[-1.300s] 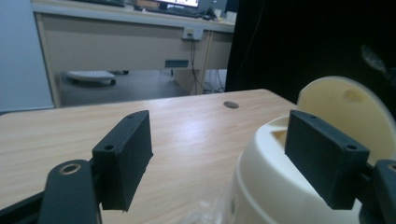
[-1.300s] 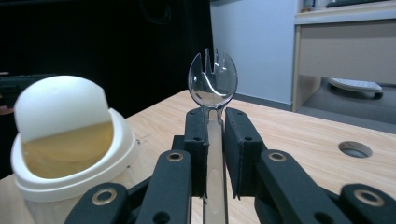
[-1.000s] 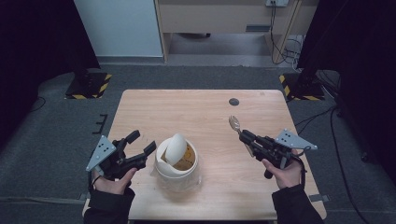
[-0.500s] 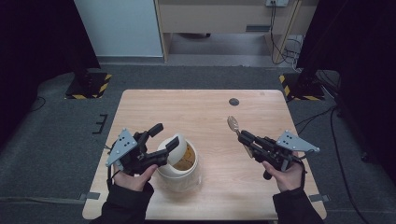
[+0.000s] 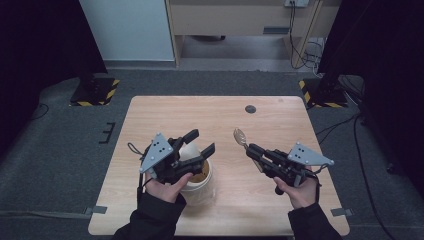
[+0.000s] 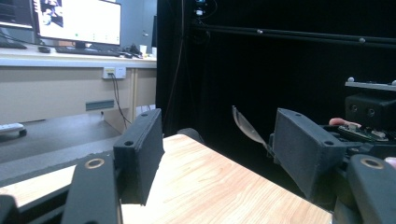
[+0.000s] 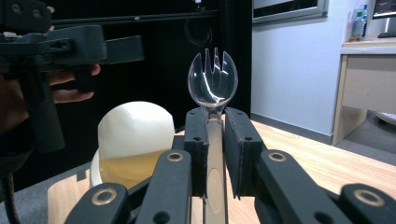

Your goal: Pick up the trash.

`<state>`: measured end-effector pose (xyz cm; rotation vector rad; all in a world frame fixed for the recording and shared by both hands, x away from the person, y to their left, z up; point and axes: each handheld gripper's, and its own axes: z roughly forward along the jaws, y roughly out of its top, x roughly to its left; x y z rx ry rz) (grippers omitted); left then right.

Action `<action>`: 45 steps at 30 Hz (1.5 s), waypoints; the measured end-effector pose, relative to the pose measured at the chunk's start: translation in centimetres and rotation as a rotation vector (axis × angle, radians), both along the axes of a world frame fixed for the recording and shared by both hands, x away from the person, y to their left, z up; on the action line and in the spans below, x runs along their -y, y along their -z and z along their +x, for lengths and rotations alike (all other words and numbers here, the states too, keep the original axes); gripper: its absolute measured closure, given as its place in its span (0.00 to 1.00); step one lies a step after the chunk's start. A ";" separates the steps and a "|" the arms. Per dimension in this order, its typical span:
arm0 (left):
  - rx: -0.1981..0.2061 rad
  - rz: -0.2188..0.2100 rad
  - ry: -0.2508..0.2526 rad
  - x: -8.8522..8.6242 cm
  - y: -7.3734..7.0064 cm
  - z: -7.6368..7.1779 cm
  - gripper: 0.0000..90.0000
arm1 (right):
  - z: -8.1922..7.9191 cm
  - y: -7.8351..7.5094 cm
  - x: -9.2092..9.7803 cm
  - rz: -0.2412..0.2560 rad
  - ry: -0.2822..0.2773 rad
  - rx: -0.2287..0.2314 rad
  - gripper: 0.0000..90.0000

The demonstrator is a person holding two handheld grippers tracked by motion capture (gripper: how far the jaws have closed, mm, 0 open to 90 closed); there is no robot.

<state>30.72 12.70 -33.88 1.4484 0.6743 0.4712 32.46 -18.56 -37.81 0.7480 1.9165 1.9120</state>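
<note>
A white tub (image 5: 199,184) with yellowish contents stands near the table's front, its white lid flap (image 7: 134,125) peeled up. My left gripper (image 5: 201,141) hovers open just above the tub's far rim, with nothing between its fingers (image 6: 139,151). My right gripper (image 5: 253,149) is to the right of the tub and shut on the handle of a clear plastic spork (image 5: 240,136), whose head points away toward the table's middle. In the right gripper view the spork (image 7: 212,84) stands upright between the pads, with the tub (image 7: 122,163) behind it at the left.
A small dark round mark (image 5: 250,109) lies near the far edge of the wooden table (image 5: 200,115). Yellow-and-black striped stand feet (image 5: 95,92) sit on the floor past both far corners. A desk with cables stands behind.
My left gripper has moved right from beside the tub to over its rim, still open. The right gripper with the spork has shifted slightly left.
</note>
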 end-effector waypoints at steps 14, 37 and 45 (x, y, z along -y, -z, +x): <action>-0.054 -0.002 0.006 3.1 0.5 0.8 0.43 | -0.4 0.1 -1.2 0.008 -0.053 0.004 0.89; -0.163 -0.034 0.018 5.5 1.4 1.2 0.81 | -0.7 0.3 -2.1 -0.003 -0.080 -0.005 0.89; -0.152 -0.051 0.075 5.5 1.3 1.0 0.92 | -0.8 0.6 -2.5 -0.011 -0.087 -0.012 0.87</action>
